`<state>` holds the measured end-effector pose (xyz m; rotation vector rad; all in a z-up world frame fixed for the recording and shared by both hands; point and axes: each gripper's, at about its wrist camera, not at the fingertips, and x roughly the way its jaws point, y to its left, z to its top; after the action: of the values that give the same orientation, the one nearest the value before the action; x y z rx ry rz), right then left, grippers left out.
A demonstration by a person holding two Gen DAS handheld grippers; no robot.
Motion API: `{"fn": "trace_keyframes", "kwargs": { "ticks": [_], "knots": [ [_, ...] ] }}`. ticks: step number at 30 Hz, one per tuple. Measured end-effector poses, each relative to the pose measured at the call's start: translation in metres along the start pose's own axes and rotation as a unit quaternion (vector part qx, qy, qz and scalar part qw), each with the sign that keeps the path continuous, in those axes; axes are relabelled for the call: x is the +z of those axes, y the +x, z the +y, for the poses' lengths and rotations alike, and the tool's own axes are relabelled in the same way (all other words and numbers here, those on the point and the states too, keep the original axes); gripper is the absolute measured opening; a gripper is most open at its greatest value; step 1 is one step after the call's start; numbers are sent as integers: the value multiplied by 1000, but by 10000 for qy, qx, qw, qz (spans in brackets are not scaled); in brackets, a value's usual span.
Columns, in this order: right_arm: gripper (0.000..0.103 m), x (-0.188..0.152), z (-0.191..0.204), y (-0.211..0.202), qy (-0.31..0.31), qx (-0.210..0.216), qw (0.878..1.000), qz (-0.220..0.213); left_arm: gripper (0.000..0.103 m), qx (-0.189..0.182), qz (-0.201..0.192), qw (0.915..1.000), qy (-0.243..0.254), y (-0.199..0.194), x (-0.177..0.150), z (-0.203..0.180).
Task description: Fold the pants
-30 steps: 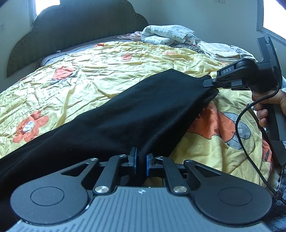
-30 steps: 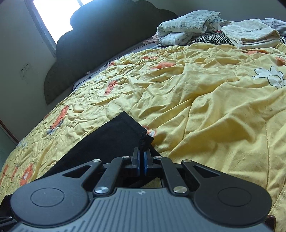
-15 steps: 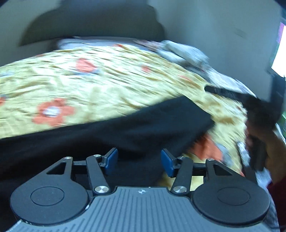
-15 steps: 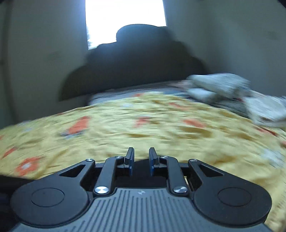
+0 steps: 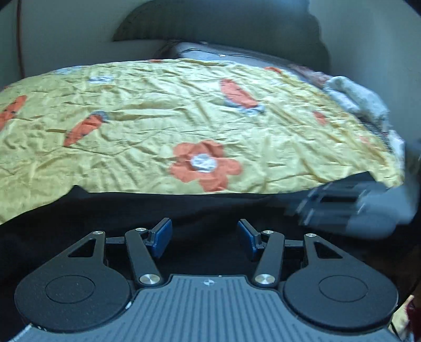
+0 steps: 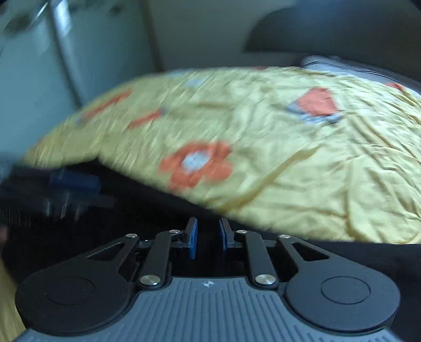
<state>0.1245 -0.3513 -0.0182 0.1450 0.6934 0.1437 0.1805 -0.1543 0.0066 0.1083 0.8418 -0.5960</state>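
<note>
The black pants [image 5: 210, 207] lie flat across the near side of the yellow flowered quilt [image 5: 184, 118]. My left gripper [image 5: 204, 236] hovers over them, open, with only flat cloth seen below the blue pads. At the right of that view my right gripper [image 5: 305, 207] is a blur over the pants. In the right wrist view my right gripper [image 6: 208, 236] has its jaws a little apart over the pants [image 6: 131, 210], pinching nothing that I can see. My left gripper [image 6: 79, 184] shows blurred at the left.
The quilt [image 6: 289, 157] covers the whole bed. A dark headboard [image 5: 236, 23] stands at the back and a pile of folded laundry [image 5: 363, 97] lies at the far right. A pale cabinet or door [image 6: 39, 79] stands beyond the bed's left side.
Both grippers let go of the pants and opened, the left wide, the right slightly. Both swung left along the pants, so the views now face the bed's other end.
</note>
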Motion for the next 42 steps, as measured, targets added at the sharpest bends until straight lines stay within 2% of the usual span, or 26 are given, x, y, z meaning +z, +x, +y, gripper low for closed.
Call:
{"fn": "trace_keyframes", "kwargs": {
  "ticks": [1, 2, 4, 6, 8, 9, 11, 13, 14, 15, 16, 17, 18, 19, 21, 22, 24, 25, 27, 29, 32, 35, 37, 40, 41, 42],
  "knots": [
    [19, 2, -1, -5, 51, -343, 9993, -109, 58, -2, -46, 10000, 5, -1, -2, 1],
    [21, 3, -1, -14, -26, -467, 9987, -186, 61, -70, -73, 9999, 36, -2, -3, 0],
    [21, -1, 0, -29, -46, -64, 9997, -237, 65, -133, -39, 9999, 101, -3, -7, -5],
    [24, -10, 2, -31, -122, 192, 9997, 30, 65, -104, 39, 9999, 131, 3, -10, -10],
    [33, -22, 5, -21, -412, -141, 9985, 336, 65, -178, 129, 9997, 125, 9, -12, -18],
    [33, -28, 3, -21, -410, -334, 9983, 249, 65, -269, 140, 9994, 147, 9, -13, -23],
    [35, -31, -5, -38, 62, -499, 9987, -31, 65, -432, 90, 9984, 339, 4, -18, -36],
    [40, -37, -12, -65, 341, -616, 9961, -539, 65, -534, 4, 9963, 676, -3, -24, -53],
    [59, -40, -17, -73, 517, -563, 9950, -636, 67, -573, -34, 9946, 861, -5, -27, -62],
    [79, -46, -22, -77, 641, -469, 9954, -545, 68, -615, -45, 9924, 1062, -5, -31, -70],
    [81, -53, -27, -77, 693, -386, 9964, -305, 69, -659, -13, 9901, 1243, -3, -35, -78],
    [80, -61, -31, -76, 669, -437, 9968, -78, 69, -706, 83, 9870, 1439, 0, -39, -85],
    [80, -69, -31, -77, 625, -606, 9962, -30, 69, -737, 203, 9842, 1595, 4, -45, -91],
    [80, -76, -32, -87, 668, -764, 9947, -160, 67, -756, 267, 9825, 1681, 7, -50, -94],
    [80, -88, -44, -121, 1227, -907, 9858, -706, 68, -808, 216, 9822, 1683, 5, -57, -96],
    [80, -94, -55, -140, 1690, -973, 9751, -1056, 68, -846, 212, 9827, 1634, 4, -56, -95],
    [80, -108, -82, -170, 2672, -1203, 9437, -1534, 68, -953, 213, 9840, 1487, 2, -53, -94],
    [81, -115, -94, -182, 3070, -1281, 9281, -1673, 68, -1005, 209, 9845, 1420, 1, -51, -93],
    [82, -128, -112, -195, 3553, -1269, 9100, -1719, 68, -1058, 163, 9855, 1315, -2, -46, -92],
    [82, -138, -120, -197, 3814, -1283, 9016, -1589, 68, -1091, 83, 9868, 1192, -4, -43, -92],
    [82, -150, -126, -186, 4044, -1119, 8961, -1447, 69, -1207, 150, 9879, 960, -3, -39, -93],
    [81, -151, -134, -171, 4295, -915, 8832, -1643, 69, -1331, 308, 9876, 776, 2, -37, -94],
    [81, -143, -142, -163, 4309, -893, 8793, -1822, 69, -1323, 315, 9877, 765, 3, -38, -96],
    [74, -132, -159, -148, 4430, -961, 8679, -2032, 69, -1250, 290, 9885, 806, 4, -38, -98],
    [65, -129, -167, -141, 4505, -1031, 8626, -2059, 69, -1246, 300, 9886, 791, 5, -38, -98],
    [49, -128, -175, -136, 4624, -1080, 8555, -2066, 69, -1245, 317, 9888, 766, 6, -37, -98]
  ]
}}
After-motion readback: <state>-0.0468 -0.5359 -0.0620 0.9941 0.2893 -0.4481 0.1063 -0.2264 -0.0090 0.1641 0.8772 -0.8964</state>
